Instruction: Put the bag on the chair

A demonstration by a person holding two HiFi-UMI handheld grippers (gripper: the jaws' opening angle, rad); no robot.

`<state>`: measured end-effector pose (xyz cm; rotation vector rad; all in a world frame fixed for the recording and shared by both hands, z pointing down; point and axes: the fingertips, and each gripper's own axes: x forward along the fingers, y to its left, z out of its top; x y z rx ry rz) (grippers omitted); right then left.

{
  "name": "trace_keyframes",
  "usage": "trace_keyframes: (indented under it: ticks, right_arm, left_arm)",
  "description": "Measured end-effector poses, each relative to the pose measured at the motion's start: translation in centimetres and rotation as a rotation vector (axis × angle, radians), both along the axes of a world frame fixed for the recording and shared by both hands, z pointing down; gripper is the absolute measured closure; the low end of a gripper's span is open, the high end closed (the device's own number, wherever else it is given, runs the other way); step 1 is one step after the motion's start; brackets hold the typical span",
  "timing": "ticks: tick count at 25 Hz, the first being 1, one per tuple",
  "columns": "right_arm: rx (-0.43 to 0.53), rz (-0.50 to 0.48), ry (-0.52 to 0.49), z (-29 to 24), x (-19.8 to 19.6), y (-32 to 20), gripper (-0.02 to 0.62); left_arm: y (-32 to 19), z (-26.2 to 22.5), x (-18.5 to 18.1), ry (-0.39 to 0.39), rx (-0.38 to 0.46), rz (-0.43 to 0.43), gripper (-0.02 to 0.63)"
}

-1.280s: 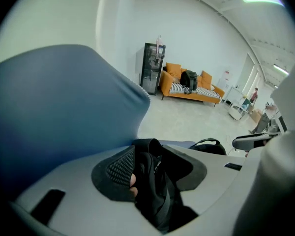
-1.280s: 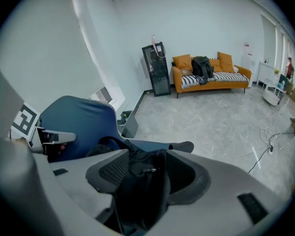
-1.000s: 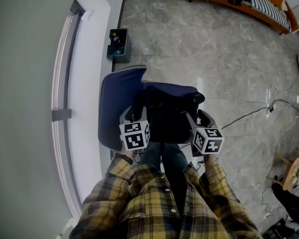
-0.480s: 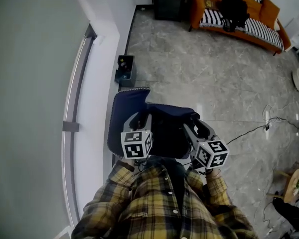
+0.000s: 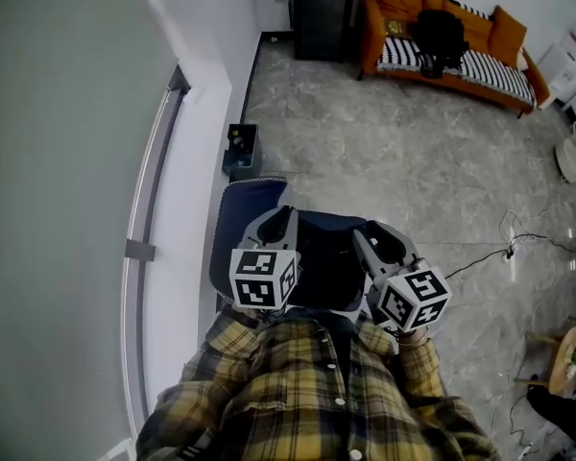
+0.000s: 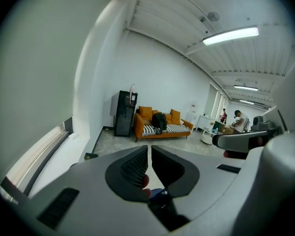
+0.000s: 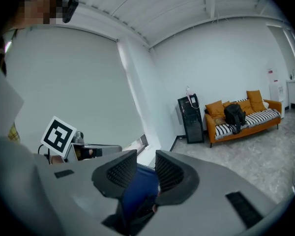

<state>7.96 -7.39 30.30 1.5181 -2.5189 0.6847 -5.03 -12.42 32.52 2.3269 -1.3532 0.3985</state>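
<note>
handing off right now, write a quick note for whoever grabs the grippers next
Left gripper: held up, jaws have just been closing, now down to a slim gap with nothing between them.
Right gripper: held up too, jaws have just been closing but are wider apart, nothing gripped.
Things: the black bag lies on the dark blue chair beside the wall, below both grippers and free of them.
Done: bag is on the chair and let go.
Left: probably nothing; maybe check the bag sits steady, then step back.
</note>
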Motion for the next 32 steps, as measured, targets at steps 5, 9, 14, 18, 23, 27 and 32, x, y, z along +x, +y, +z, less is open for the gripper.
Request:
trace_keyframes:
  ticks: [5,9,14,18,23,27,32]
  right_arm:
    - [0.065,-0.016,0.036,-2.6,-0.5,1.1,0.523]
    - [0.106,-0.047,0.041,-4.2,-1.1,2.0,0.565]
    - [0.141,-0.059,0.039,-5.3,-1.7,2.4,0.577]
    - [0.132,-0.079,0.043,-4.9,-1.6,3.2,0.578]
    - [0.113,-0.095,0.060,-4.1,-1.0,3.4,0.578]
    - [0.107,-0.100,0.066,-4.0,-0.6,3.6,0.578]
    - [0.101,-0.100,0.057,-3.9,-0.2,3.6,0.578]
  left_arm:
    - [1.6,-3.1,1.2,0.051,0.042,0.063,0.584]
    - [2.8,-4.5,1.8,0.058,0.070,0.102,0.586]
    - [3.8,-5.6,2.4,0.074,0.094,0.153,0.588]
    - [4.8,-5.9,3.2,0.096,0.121,0.188,0.588]
    - [5.0,-6.1,4.0,0.096,0.138,0.210,0.588]
    - [5.5,-6.5,4.9,0.061,0.145,0.241,0.588]
    - [5.5,-6.5,5.6,0.051,0.154,0.255,0.588]
